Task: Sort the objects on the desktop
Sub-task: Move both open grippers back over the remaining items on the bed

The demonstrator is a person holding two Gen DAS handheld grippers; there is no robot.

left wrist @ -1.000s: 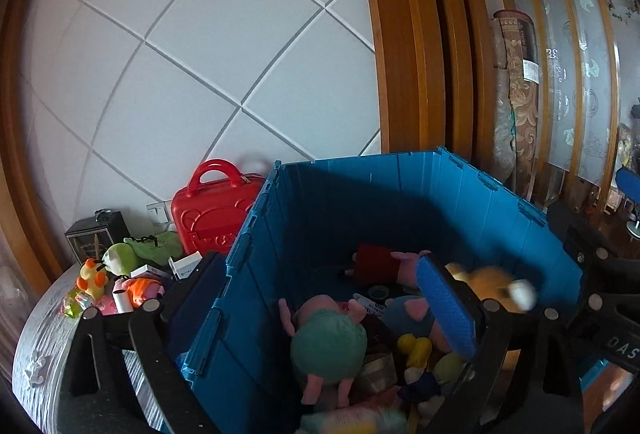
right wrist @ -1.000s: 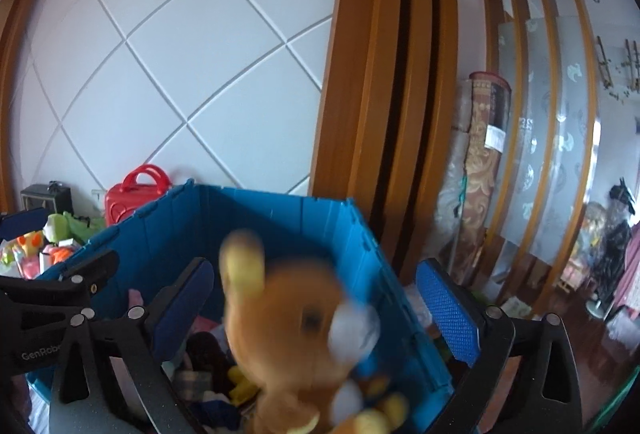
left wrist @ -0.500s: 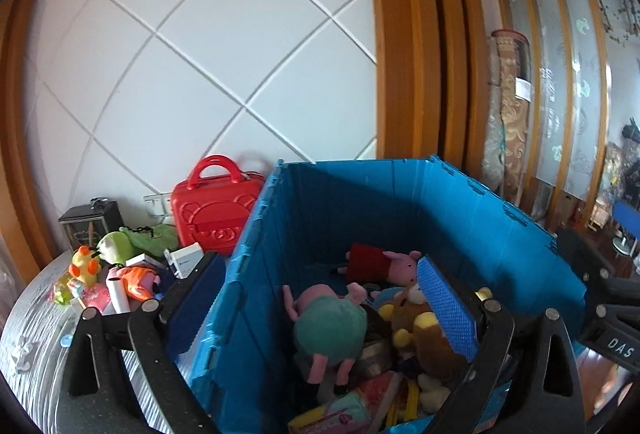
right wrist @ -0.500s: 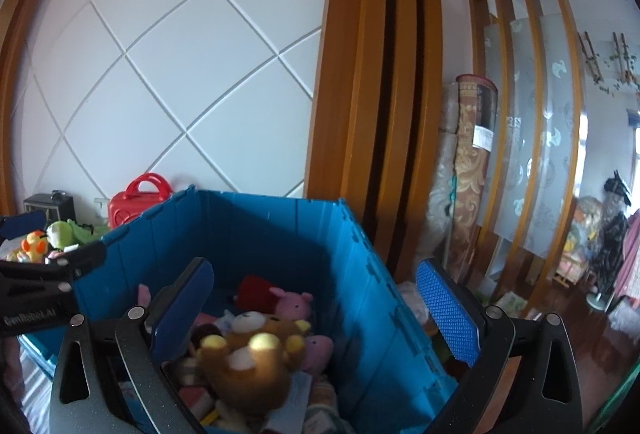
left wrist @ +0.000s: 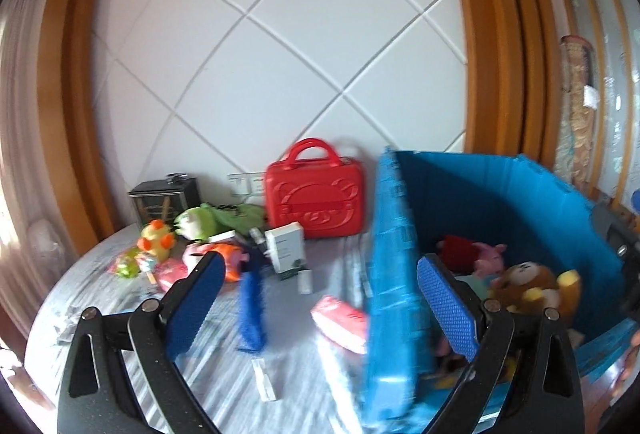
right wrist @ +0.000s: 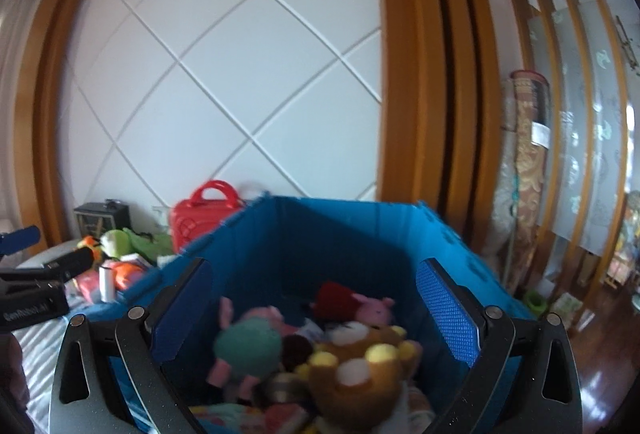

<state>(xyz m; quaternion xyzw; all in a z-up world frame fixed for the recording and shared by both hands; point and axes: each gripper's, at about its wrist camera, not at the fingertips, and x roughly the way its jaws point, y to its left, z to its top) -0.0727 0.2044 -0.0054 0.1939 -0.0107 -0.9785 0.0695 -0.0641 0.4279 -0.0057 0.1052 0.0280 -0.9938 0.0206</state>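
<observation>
1. Your left hand-held gripper point(left wrist: 320, 298), wide and empty, hangs beside the blue crate point(left wrist: 496, 210); clipping its wall could shift it.
2. Your right hand-held gripper point(right wrist: 316, 310), wide and empty, hovers over the brown plush point(right wrist: 360, 366) in the crate; dipping could snag it.
3. The pink packet point(left wrist: 340, 322) lies on the bench point(left wrist: 192, 374) beside the crate; a blind reach could push it.
</observation>
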